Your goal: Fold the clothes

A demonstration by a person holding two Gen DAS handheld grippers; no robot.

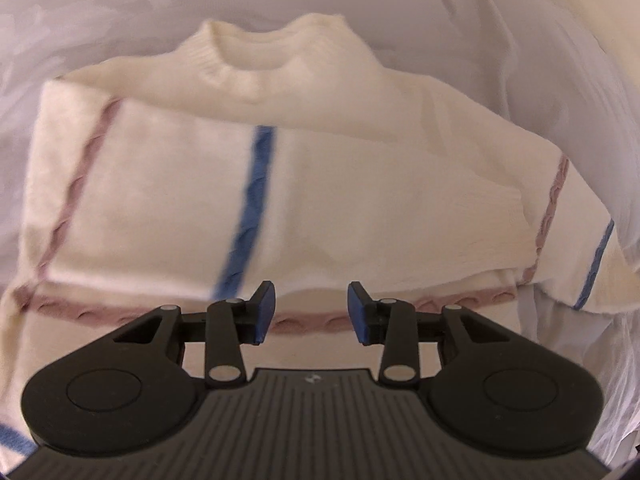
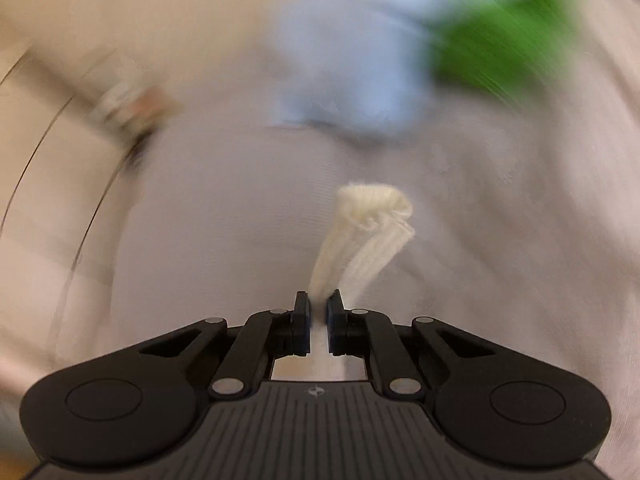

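A cream knitted sweater with blue and dusty-pink cable stripes lies flat on a pale sheet, collar at the top, one sleeve folded across its chest. My left gripper hovers over the sweater's lower part, jaws apart, nothing between the blue pads. In the right wrist view my right gripper is shut on a ribbed cream cuff of the sweater, which sticks up beyond the fingertips. The background there is blurred by motion.
The pale lilac sheet spreads around the sweater. In the right wrist view a light blue cloth and a green item lie blurred at the far side. A blurred pale object sits at the left.
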